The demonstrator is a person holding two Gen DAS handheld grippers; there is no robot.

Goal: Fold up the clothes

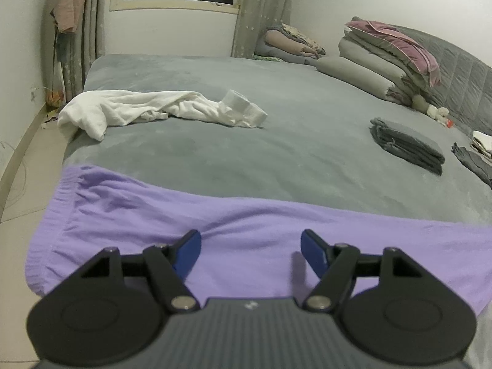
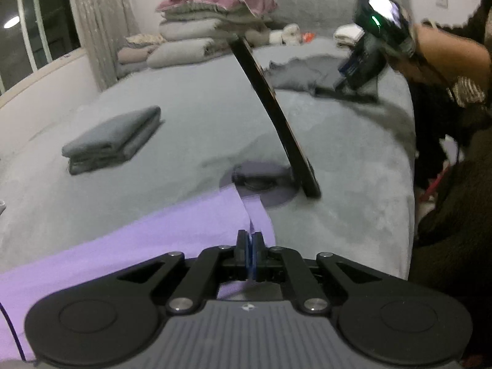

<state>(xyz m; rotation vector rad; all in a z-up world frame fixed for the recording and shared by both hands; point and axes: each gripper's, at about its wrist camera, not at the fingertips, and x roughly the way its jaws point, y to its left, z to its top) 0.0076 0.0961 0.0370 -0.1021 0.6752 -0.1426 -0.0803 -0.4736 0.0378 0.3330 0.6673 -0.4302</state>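
The right gripper (image 2: 249, 246) is pinched tight on the hem of the purple garment (image 1: 215, 221); the left gripper (image 1: 250, 246) hangs wide apart, empty, over its middle along the bed's (image 1: 276, 141) near edge. Keep the cloth taut and edges matched.

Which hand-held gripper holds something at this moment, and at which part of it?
The right hand-held gripper is shut on the purple garment, pinching its edge near the end. The left hand-held gripper is open above it, holding nothing.

Black tongs (image 1: 250, 246), blue pads (image 1: 187, 255), silver screws.
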